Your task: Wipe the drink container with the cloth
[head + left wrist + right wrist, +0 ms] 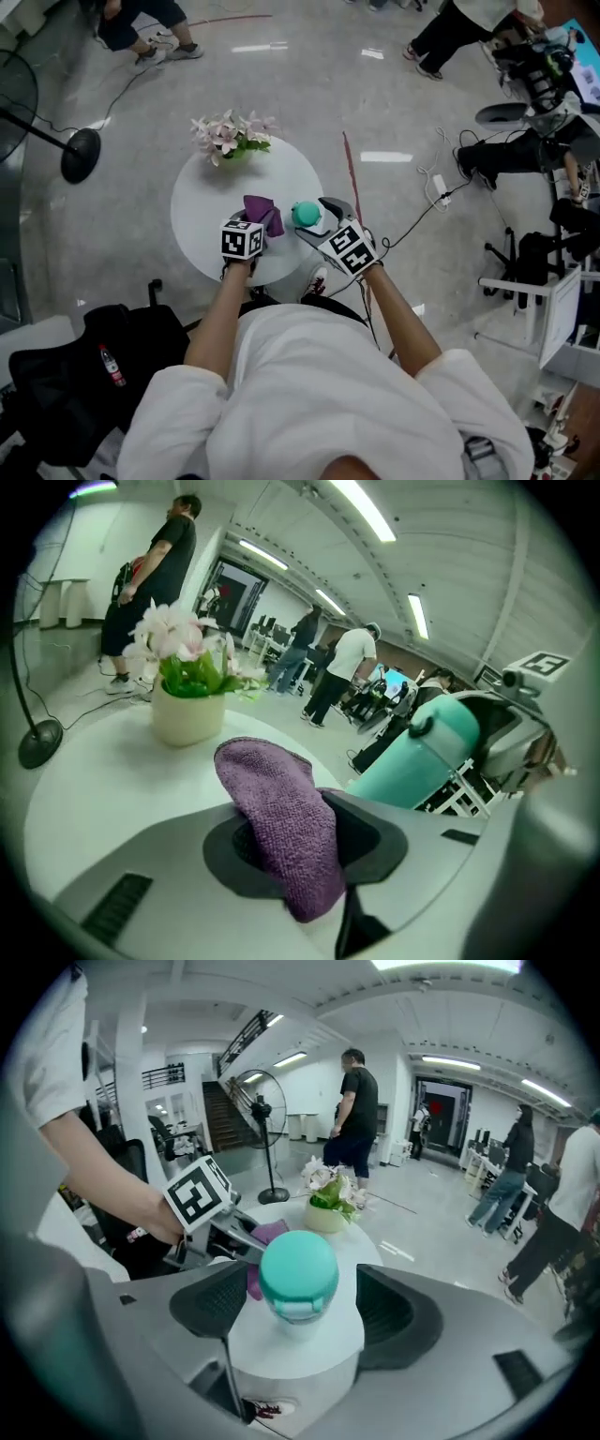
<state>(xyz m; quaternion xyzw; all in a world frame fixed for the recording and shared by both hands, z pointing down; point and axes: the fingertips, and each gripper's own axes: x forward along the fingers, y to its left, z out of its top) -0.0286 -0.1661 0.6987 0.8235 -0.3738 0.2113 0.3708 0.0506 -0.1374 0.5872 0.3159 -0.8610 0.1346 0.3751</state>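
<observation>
- Nearest the head camera is your own white shirt [309,394], with both bare forearms reaching out over the small round white table [202,216].
- Your left gripper [314,874] has its jaws closed down on the purple terry cloth [272,789]. A fold is pinched between the dark pads and the free end stands up ahead of them.
- Your right gripper [302,1312] stands about as wide as it goes. The mint-green drink bottle with the rounded cap [298,1274] sits between its pads, with a sliver of gap on each side, so nothing is gripped.
- The bottle is at the near right edge of the table, just beside the cloth. It looks tilted towards your right gripper in the left gripper view, and I cannot tell how its base rests.
- I cannot tell whether the cloth touches the bottle.
- A cream pot of pale pink flowers [230,141] stands at the far edge, well apart from the work.
- By my reading you are setting up for a wiping stroke, with the cloth ready and the bottle loose.
- The next move likely calls for closing your right jaws to steady the bottle, then laying the cloth's free end against its side.
- Wiping an unheld bottle so near the edge could tip it off.
</observation>
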